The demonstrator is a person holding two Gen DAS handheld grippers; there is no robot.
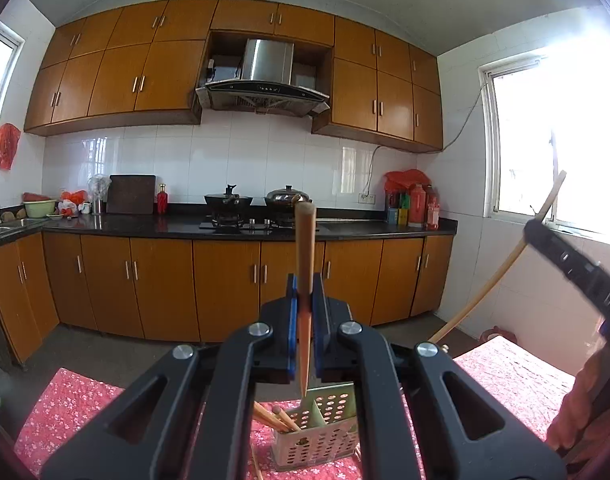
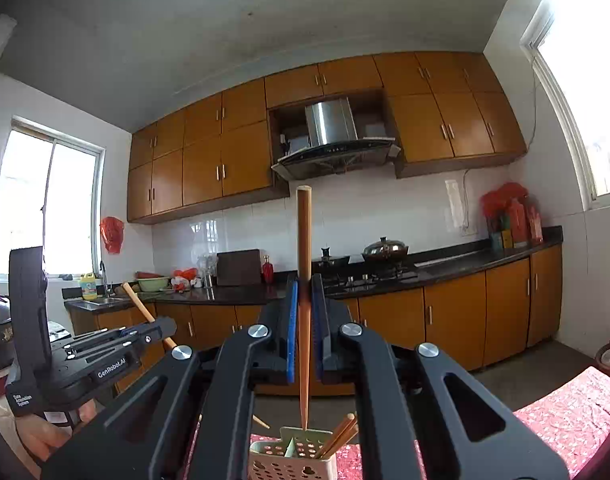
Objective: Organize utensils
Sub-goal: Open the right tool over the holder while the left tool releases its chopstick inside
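Both grippers, left (image 1: pixel 305 300) and right (image 2: pixel 304 300), are clamping one chopstick (image 1: pixel 305 248) each, tips poised over the perforated holder (image 1: pixel 317 432) below the jaws; lowering and releasing appears next.

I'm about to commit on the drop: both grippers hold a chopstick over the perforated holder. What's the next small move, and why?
Probably lower the right gripper straight down. Its chopstick hangs upright with the tip just above the holder, seemingly over an open compartment beside the chopsticks already inside. The left gripper holds its chopstick similarly close, so moving one at a time avoids crowding.
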